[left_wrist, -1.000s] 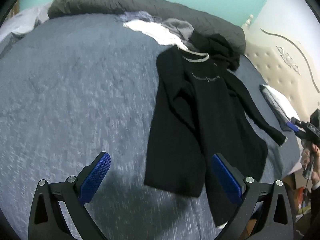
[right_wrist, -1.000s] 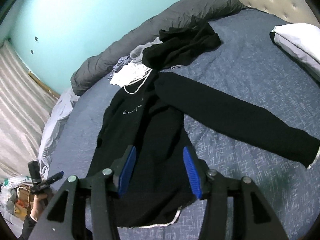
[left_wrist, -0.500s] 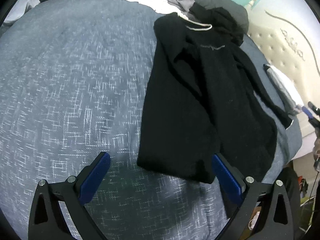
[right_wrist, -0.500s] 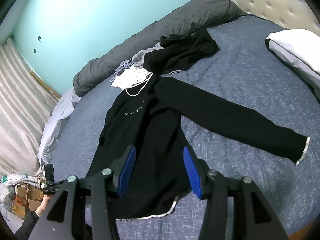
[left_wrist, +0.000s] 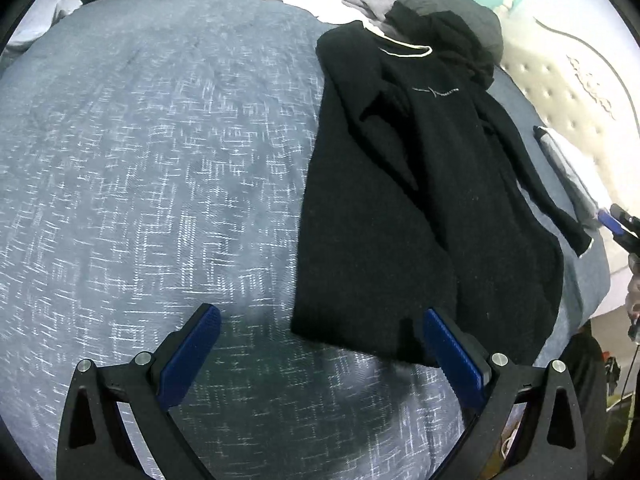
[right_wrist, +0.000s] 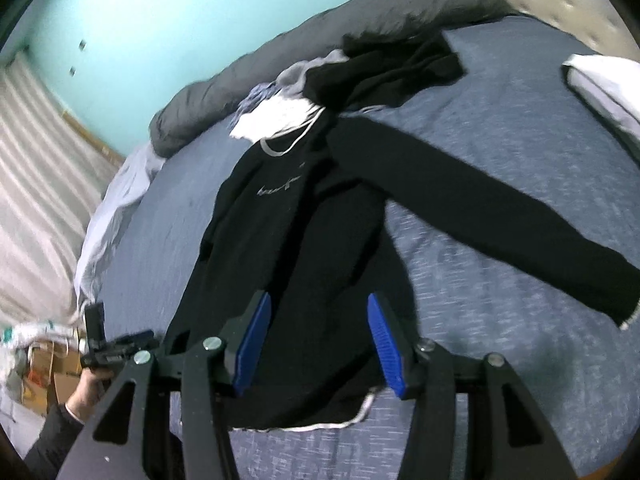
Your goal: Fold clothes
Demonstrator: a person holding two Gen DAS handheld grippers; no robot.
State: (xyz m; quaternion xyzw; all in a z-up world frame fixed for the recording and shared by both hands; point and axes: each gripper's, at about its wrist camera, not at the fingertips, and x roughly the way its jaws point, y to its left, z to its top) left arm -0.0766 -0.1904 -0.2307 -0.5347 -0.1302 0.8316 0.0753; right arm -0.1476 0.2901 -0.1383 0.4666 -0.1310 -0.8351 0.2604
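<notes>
A black long-sleeved top (left_wrist: 420,208) lies flat on the blue-grey bedspread (left_wrist: 140,160), one sleeve (right_wrist: 500,232) stretched sideways; the left gripper (left_wrist: 320,344) hangs over bare cover at its hem, jaws wide and empty; the right gripper (right_wrist: 316,340) hovers above its lower body, jaws apart, gripping nothing; beyond the collar lie a crumpled black garment (right_wrist: 392,72), white cloth (right_wrist: 280,116) and a grey duvet roll (right_wrist: 320,40); a white pillow (right_wrist: 608,84) sits nearby.

Both wrist views overlook one black sweater (left_wrist: 420,208).
</notes>
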